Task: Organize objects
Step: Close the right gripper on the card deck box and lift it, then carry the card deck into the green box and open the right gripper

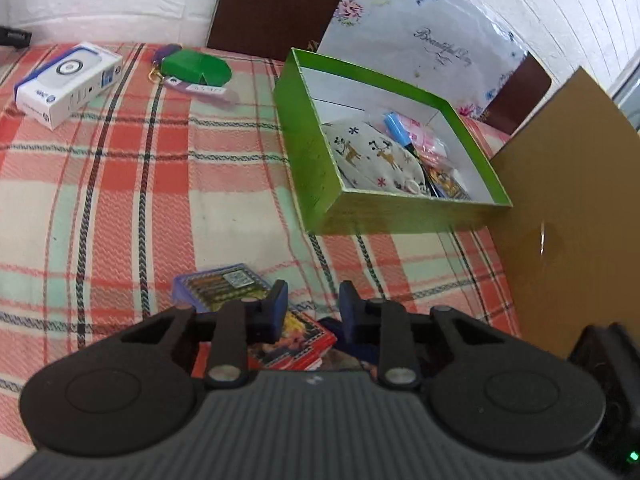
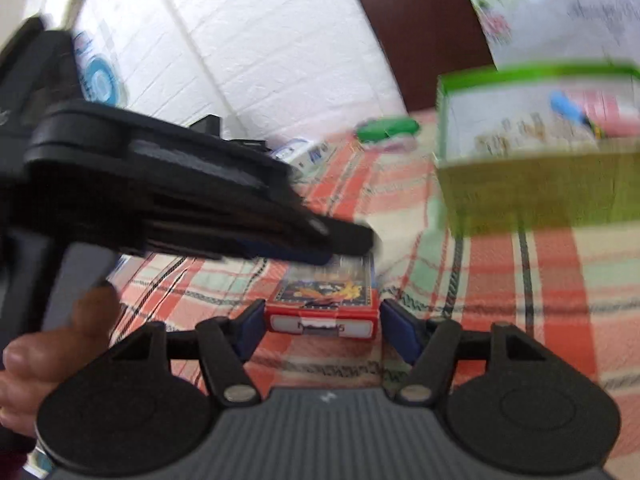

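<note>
A red card box [image 2: 322, 312] lies on the plaid cloth between the open fingers of my right gripper [image 2: 322, 328], touching neither pad clearly. It also shows in the left wrist view [image 1: 298, 340], just under my left gripper [image 1: 313, 304], which is open and empty above it. A purple case of batteries [image 1: 220, 286] lies beside the left finger. A green open box [image 1: 308, 140] holds a reindeer-print pouch [image 1: 372, 156], a blue pen [image 1: 396, 126] and pink packets. The right wrist view is blurred.
A white device box [image 1: 68, 82], a green pouch [image 1: 196, 66] and a purple tag with keys [image 1: 200, 88] lie at the far side of the cloth. A brown cardboard sheet [image 1: 568, 208] stands right of the green box. A floral bag [image 1: 424, 36] leans on the white wall.
</note>
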Demonstrator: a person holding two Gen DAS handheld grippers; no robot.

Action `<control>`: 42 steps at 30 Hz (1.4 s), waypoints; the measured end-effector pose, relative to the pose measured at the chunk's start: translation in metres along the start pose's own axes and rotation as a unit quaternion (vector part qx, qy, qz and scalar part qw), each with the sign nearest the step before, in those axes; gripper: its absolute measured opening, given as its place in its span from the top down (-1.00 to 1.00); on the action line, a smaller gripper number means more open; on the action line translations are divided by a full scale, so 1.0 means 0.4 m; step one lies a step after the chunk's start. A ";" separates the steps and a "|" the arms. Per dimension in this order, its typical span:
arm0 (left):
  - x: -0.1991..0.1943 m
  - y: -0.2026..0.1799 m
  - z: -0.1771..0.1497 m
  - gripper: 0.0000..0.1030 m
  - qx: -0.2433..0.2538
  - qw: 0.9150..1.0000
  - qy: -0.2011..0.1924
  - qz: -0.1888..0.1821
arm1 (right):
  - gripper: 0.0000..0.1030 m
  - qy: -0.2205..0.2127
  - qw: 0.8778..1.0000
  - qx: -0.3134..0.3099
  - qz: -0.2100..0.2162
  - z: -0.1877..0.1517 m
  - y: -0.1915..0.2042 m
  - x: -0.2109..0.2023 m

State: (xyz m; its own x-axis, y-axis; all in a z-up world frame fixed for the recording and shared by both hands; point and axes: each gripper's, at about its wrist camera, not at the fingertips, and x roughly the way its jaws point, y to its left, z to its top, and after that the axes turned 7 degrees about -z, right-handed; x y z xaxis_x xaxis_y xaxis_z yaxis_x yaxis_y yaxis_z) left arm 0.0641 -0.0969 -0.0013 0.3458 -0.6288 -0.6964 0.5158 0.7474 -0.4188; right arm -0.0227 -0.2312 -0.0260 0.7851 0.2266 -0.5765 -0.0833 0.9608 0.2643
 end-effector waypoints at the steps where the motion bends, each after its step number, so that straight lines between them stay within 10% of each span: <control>1: -0.007 -0.004 -0.004 0.41 0.012 1.000 -0.010 0.015 | -0.19 -0.016 0.999 -0.027 -0.012 -0.010 0.018 -0.007; 8: -0.064 0.111 -0.004 0.35 -0.049 0.996 -0.034 0.066 | -0.22 -0.021 0.994 -0.096 -0.054 -0.042 0.045 0.006; 18: 0.009 0.150 -0.079 0.03 -0.077 0.996 0.026 0.033 | -0.42 0.011 0.986 -0.148 -0.075 -0.094 0.073 0.094; 23: -0.025 0.149 -0.075 0.06 -0.085 0.996 -0.002 0.025 | -0.18 -0.005 0.988 -0.139 -0.071 -0.074 0.117 0.068; 33: -0.031 -0.036 0.139 0.08 0.026 0.996 -0.080 -0.017 | -0.18 -0.136 0.968 -0.142 -0.155 0.107 0.033 -0.016; 42: 0.190 -0.105 0.245 0.09 0.079 0.995 -0.065 0.015 | -0.35 -0.120 0.965 -0.070 -0.223 0.174 -0.166 0.087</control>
State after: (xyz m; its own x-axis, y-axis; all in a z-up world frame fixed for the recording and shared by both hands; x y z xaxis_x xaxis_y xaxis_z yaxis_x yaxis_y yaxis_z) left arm 0.1453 -0.1970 0.0206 0.4557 -0.6368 -0.6219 0.6175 0.7294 -0.2944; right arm 0.0530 -0.2980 -0.0099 0.8804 -0.2413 -0.4083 0.2264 0.9703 -0.0854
